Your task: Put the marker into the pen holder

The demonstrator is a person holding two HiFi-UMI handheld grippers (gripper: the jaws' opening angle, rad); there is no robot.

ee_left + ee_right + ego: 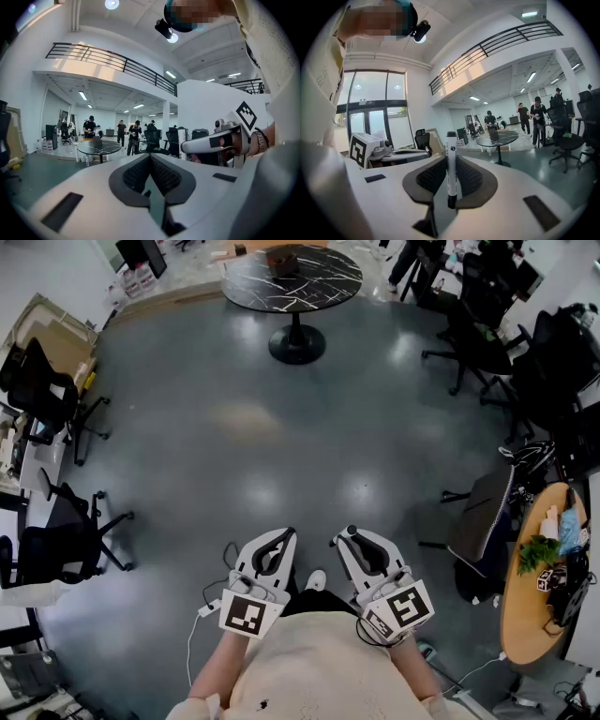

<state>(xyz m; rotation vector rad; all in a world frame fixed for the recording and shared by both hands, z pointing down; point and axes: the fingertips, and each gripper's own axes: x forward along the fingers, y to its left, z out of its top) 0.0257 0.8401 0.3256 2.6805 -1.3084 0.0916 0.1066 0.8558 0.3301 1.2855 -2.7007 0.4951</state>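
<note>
A white marker (451, 168) with a black cap stands upright between the pads of my right gripper (451, 158), which is shut on it. In the head view only its dark tip pokes out of the right gripper (349, 533). My left gripper (287, 534) is held beside it, close to my body; its jaws (150, 158) meet with nothing between them. Both point out over the grey floor. Far ahead stands a round black marble table (323, 282) with a dark boxy object (281, 258) on it; I cannot tell whether that is the pen holder.
Black office chairs (52, 395) stand at the left and others (473, 320) at the right. A round wooden table (525, 610) with a plant and clutter sits at the right edge. People (536, 112) stand beyond the marble table. A white cable (200, 620) lies on the floor.
</note>
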